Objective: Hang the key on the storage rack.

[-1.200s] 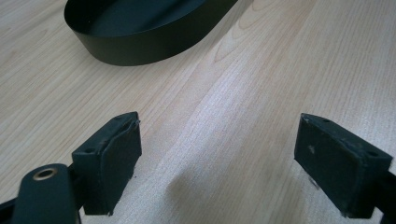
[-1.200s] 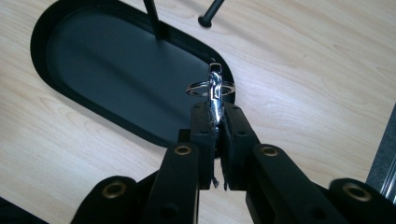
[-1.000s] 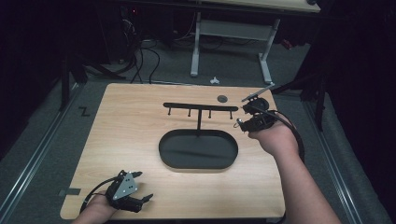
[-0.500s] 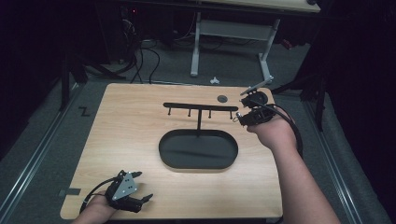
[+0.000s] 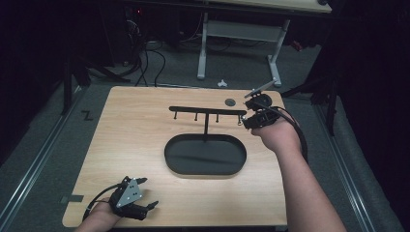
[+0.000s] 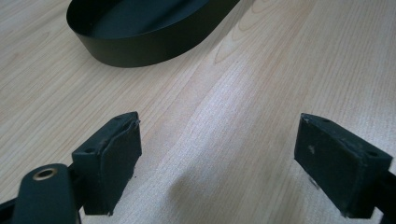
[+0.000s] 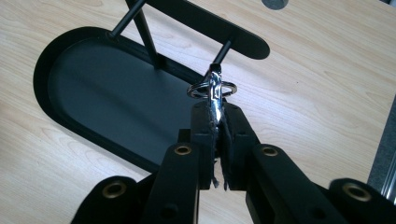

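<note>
Two hand-held grippers in use: right hand-held gripper (image 7: 215, 122) clamped on a silver key ring (image 7: 212, 88) at the black rack's (image 5: 207, 110) right end; left hand-held gripper (image 6: 219, 161) wide apart, holding nothing, above the surface (image 5: 130, 135).

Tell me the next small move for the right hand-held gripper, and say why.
Probably ease the right hand-held gripper slightly forward to slip the key ring over the end peg of the black rack. Its jaws are shut on the ring's metal piece, and the ring sits right at that peg's tip, seemingly not hooked yet.
</note>
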`<state>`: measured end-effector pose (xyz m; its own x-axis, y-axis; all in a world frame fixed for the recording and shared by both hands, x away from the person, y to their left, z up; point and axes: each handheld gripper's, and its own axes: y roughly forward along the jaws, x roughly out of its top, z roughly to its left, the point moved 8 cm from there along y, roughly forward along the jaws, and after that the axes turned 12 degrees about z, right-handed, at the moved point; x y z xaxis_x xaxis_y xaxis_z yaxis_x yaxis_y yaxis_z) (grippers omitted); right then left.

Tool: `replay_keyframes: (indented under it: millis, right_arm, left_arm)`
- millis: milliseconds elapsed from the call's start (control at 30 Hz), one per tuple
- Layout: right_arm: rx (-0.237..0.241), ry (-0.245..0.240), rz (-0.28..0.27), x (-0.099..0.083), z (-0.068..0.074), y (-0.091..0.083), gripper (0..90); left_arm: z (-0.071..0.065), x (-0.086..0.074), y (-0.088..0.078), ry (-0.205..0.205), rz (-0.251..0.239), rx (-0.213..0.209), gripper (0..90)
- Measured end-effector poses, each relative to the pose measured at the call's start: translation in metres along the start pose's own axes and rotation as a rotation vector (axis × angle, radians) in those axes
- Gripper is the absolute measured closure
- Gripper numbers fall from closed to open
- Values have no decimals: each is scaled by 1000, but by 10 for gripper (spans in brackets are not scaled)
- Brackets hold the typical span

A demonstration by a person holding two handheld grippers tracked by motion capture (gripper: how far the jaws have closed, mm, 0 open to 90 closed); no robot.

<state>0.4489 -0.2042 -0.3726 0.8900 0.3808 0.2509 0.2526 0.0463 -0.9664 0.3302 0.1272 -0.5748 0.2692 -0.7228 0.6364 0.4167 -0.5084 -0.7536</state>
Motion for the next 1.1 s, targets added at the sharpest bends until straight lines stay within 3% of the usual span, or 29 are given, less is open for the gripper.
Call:
replay_keyframes:
  millis: [500, 833, 1100]
  right_arm:
    - [-10, 25, -4, 11, -6, 7, 850]
    - [-12, 63, 0, 7, -14, 20, 846]
    - [-12, 58, 6, 4, -13, 27, 833]
  left_arm:
    - [0, 0, 0, 0, 1, 0, 153]
    - [0, 0, 0, 1, 2, -1, 153]
    - [0, 0, 0, 3, 5, -1, 153]
